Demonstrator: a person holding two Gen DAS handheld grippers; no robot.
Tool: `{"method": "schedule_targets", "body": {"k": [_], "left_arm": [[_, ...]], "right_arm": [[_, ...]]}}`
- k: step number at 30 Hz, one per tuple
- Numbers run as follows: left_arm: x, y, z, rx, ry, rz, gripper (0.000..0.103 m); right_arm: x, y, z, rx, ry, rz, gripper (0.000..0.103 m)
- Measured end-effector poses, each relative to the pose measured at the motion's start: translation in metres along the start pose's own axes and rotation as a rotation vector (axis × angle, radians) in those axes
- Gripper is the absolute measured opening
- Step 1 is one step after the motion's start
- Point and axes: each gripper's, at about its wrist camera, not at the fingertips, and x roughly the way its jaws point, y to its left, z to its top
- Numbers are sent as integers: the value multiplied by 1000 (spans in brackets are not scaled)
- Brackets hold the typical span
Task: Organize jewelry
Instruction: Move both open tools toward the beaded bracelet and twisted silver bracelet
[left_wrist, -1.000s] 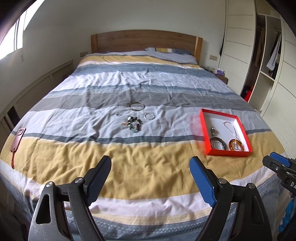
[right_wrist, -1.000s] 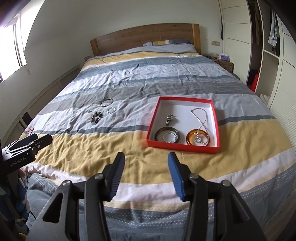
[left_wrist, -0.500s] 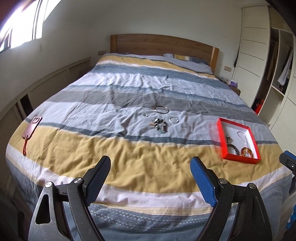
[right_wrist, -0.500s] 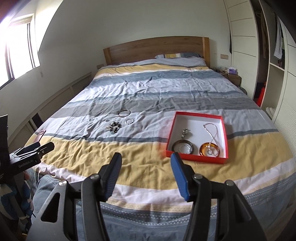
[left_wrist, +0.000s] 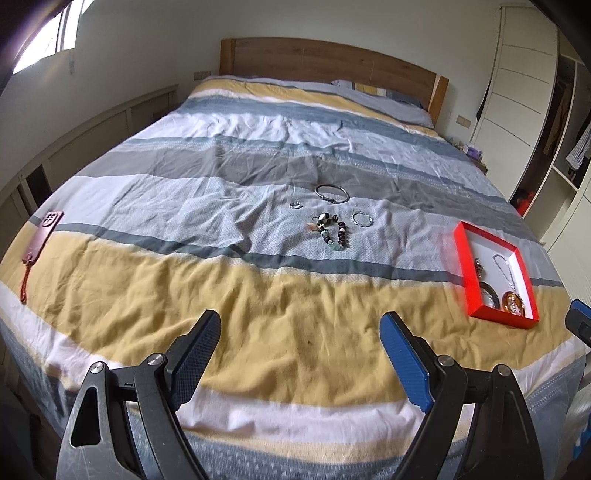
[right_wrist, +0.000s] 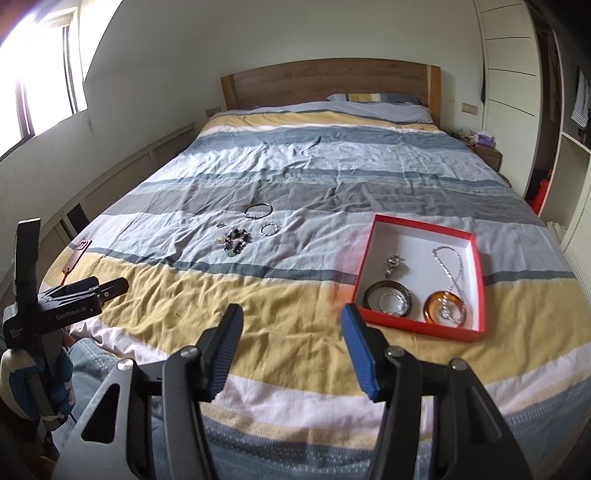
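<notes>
Loose jewelry lies mid-bed: a dark metal bangle (left_wrist: 332, 193) (right_wrist: 258, 211), a beaded bracelet (left_wrist: 333, 231) (right_wrist: 235, 241), a silver ring bracelet (left_wrist: 362, 219) (right_wrist: 269, 229) and a small ring (left_wrist: 295, 204). A red tray (left_wrist: 466, 271) (right_wrist: 479, 280) at the right holds a dark bangle (right_wrist: 387, 299), an amber bangle (right_wrist: 445, 307), a silver chain (right_wrist: 451, 267) and a small charm (right_wrist: 393, 264). My left gripper (left_wrist: 300, 356) is open and empty above the near yellow stripe. My right gripper (right_wrist: 291, 350) is open and empty, just left of the tray's near corner.
A reddish phone case with a strap (left_wrist: 41, 236) lies at the bed's left edge. The wooden headboard (right_wrist: 328, 83) and pillows are far back. A wardrobe (right_wrist: 517, 74) and nightstand (right_wrist: 484, 147) stand on the right. A window (right_wrist: 44, 74) is at the left.
Both grippers have drifted over the foot of the bed; the left view has swung left and slightly closer to the loose jewelry. Both stay open and empty.
</notes>
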Motion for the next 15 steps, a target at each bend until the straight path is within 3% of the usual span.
{"method": "schedule_targets", "body": {"k": [15], "left_arm": [[109, -12, 60, 75, 84, -82, 86]], "right_arm": [[127, -7, 55, -21, 74, 75, 53]]}}
